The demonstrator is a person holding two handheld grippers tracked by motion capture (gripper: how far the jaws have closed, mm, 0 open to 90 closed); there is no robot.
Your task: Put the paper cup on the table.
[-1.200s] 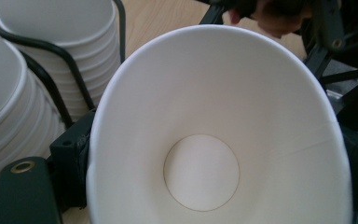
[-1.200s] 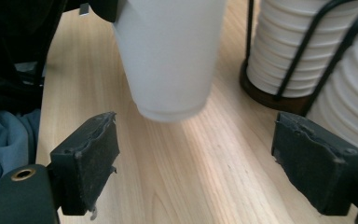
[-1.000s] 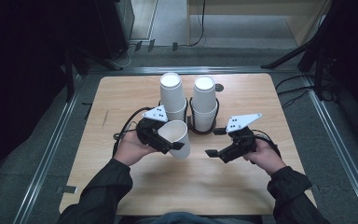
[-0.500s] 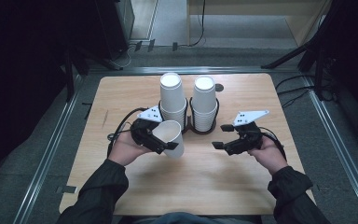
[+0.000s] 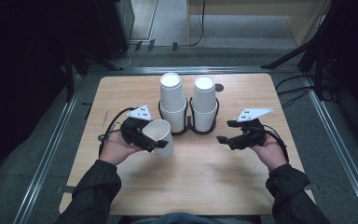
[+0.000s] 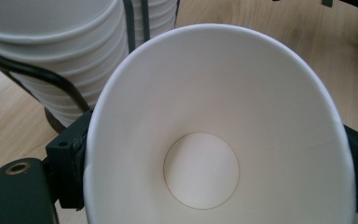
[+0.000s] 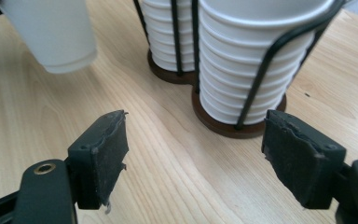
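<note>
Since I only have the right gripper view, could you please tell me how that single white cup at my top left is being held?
Observer: The left gripper clamps the paper cup by its sides, tilted, mouth towards its own camera.
Operator: Is anything inside it?
Observer: No, the left gripper view shows a bare white bottom.
Operator: Is my right gripper near it?
Observer: No; in the high view it is open and apart, right of the two stacks.

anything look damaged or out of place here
The right gripper has frayed, ragged pads. Otherwise fine: the left gripper holds one tilted paper cup, and both cup stacks stand upright in their rack.
</note>
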